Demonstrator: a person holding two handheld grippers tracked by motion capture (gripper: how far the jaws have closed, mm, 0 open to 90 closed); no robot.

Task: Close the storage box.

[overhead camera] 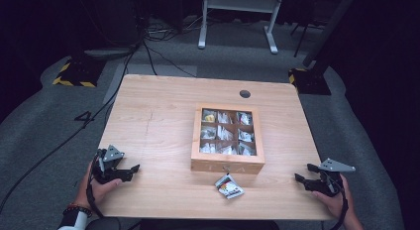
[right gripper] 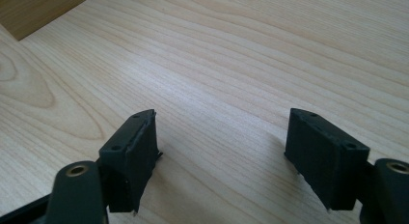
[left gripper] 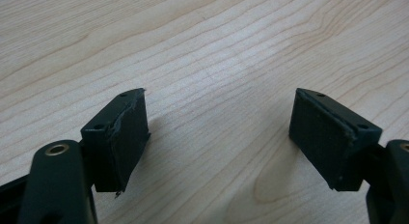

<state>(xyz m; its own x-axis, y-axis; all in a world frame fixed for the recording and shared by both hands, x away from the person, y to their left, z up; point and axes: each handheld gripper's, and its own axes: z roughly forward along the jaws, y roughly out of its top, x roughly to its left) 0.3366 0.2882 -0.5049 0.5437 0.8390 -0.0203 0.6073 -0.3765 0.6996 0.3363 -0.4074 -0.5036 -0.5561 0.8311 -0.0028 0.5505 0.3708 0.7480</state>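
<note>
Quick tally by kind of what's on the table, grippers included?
Wooden nine-compartment box with clear lid: 1
Loose foil tea packet, white with red and yellow print, in front of the box: 1
Black hand-held grippers, jaws open: 2, left, right
Total: 4

The bench (overhead camera: 158, 126) is pale wood, matt and smooth-grained. The box (overhead camera: 227, 165) is warmer wood with a glossy clear lid — the packet (overhead camera: 229, 186) at its 6 o'clock looks shiny, crinkled foil.
</note>
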